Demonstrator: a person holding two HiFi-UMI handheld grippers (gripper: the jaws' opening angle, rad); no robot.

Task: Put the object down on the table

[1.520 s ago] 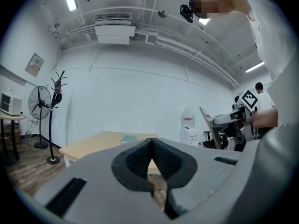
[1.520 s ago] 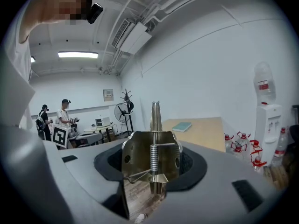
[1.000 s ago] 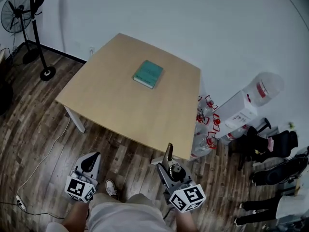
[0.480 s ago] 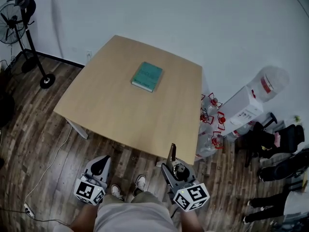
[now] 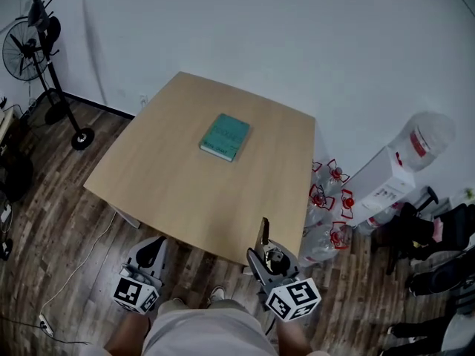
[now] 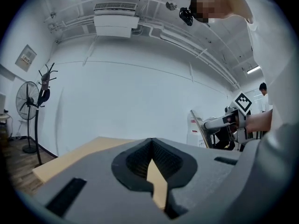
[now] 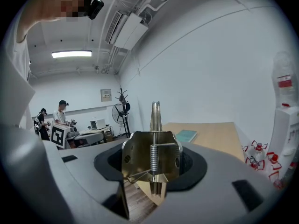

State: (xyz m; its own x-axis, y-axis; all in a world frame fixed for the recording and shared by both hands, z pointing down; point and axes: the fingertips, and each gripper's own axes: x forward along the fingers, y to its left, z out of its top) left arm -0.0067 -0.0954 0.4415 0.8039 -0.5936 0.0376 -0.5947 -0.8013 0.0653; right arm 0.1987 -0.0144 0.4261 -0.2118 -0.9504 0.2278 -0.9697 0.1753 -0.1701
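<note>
My right gripper point(image 5: 272, 261) is shut on a brass-coloured metal spring clip point(image 5: 263, 233), whose thin blade points forward over the near edge of the wooden table point(image 5: 171, 176). In the right gripper view the clip point(image 7: 152, 146) stands upright between the jaws, its coil spring facing me. My left gripper point(image 5: 151, 251) hangs lower left, just short of the table edge. It is shut and holds nothing; only a thin slit shows between its jaws point(image 6: 152, 174). A teal book point(image 5: 225, 136) lies at the table's middle.
A standing fan point(image 5: 31, 49) is at the far left by the white wall. A water dispenser point(image 5: 390, 180) and several water bottles point(image 5: 326, 199) stand to the right of the table. The floor is dark wood, and other people work at desks point(image 7: 60, 115) behind.
I have come closer to the table: its near edge now lies under the clip's tip. Both grippers keep their pose, and the clip stays held.
</note>
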